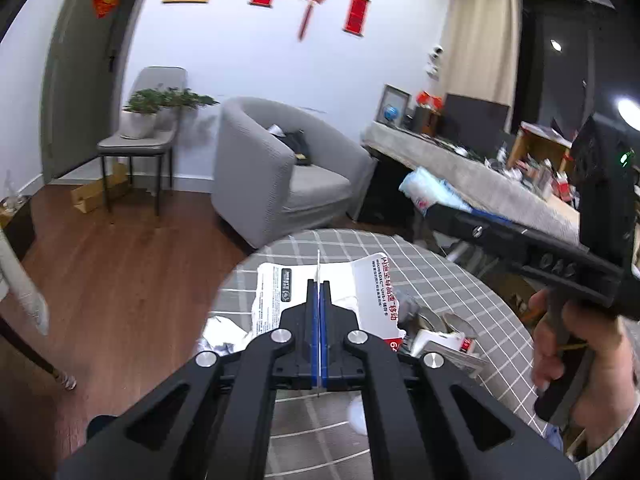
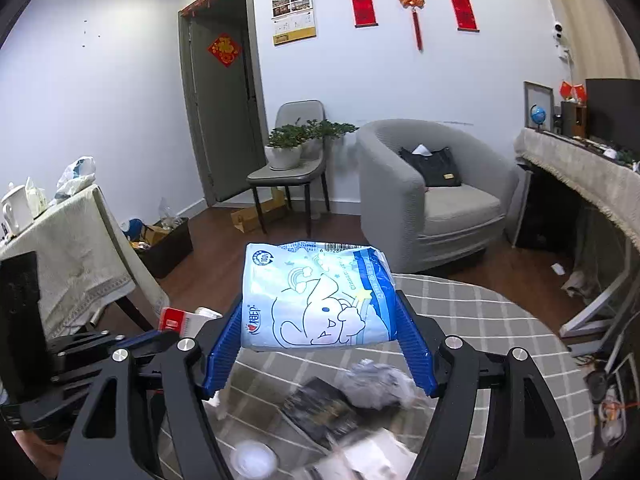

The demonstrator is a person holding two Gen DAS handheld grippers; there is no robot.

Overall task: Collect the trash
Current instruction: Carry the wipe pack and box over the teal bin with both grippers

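Note:
My left gripper (image 1: 319, 286) is shut on a thin white card packaging with red print (image 1: 378, 292). One sheet of it shows edge-on between the blue pads and the rest spreads behind the fingers, just above the round grey checked table (image 1: 460, 280). In the right wrist view that packaging (image 2: 176, 320) shows red and white at the left gripper's (image 2: 160, 336) tip. My right gripper (image 2: 320, 300) is shut wide on a blue and white tissue pack (image 2: 316, 296), held above the table (image 2: 500, 320). In the left wrist view the right gripper (image 1: 436, 208) carries this pack (image 1: 424, 190), with a hand (image 1: 568, 344) on its grip.
Loose trash lies on the table: crumpled paper (image 1: 224, 332), a small box (image 1: 448, 340), a grey wad (image 2: 380, 384), a dark packet (image 2: 320, 408). Beyond stand a grey armchair (image 2: 432, 200), a chair with a potted plant (image 2: 288, 148), a black floor bin (image 2: 164, 240) and a cloth-covered side table (image 2: 68, 240).

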